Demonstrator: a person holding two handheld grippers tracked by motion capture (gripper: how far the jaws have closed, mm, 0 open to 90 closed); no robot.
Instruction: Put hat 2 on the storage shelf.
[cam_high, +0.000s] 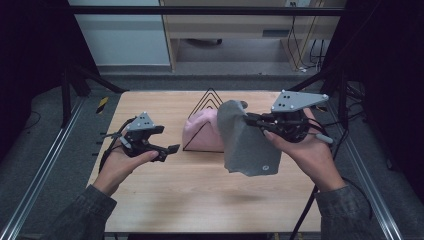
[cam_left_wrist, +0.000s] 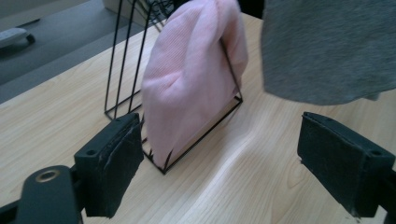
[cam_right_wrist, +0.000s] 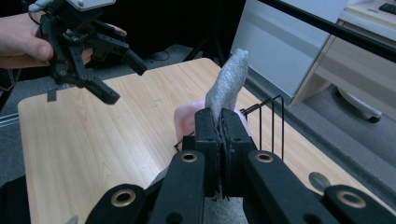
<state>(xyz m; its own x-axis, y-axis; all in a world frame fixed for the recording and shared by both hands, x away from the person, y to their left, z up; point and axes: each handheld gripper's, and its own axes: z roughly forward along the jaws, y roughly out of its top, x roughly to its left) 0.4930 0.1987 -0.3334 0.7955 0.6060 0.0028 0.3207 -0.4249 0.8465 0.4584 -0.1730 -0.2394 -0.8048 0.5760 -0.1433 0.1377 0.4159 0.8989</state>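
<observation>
Above the wooden table (cam_high: 200, 200), the left gripper (cam_high: 167, 145) hovers with jaws apart beside a pink cloth (cam_high: 202, 131) draped on a wire rack (cam_high: 209, 97); the right gripper (cam_high: 248, 120), jaws clamped, holds a grey cloth (cam_high: 245, 142) aloft.
</observation>
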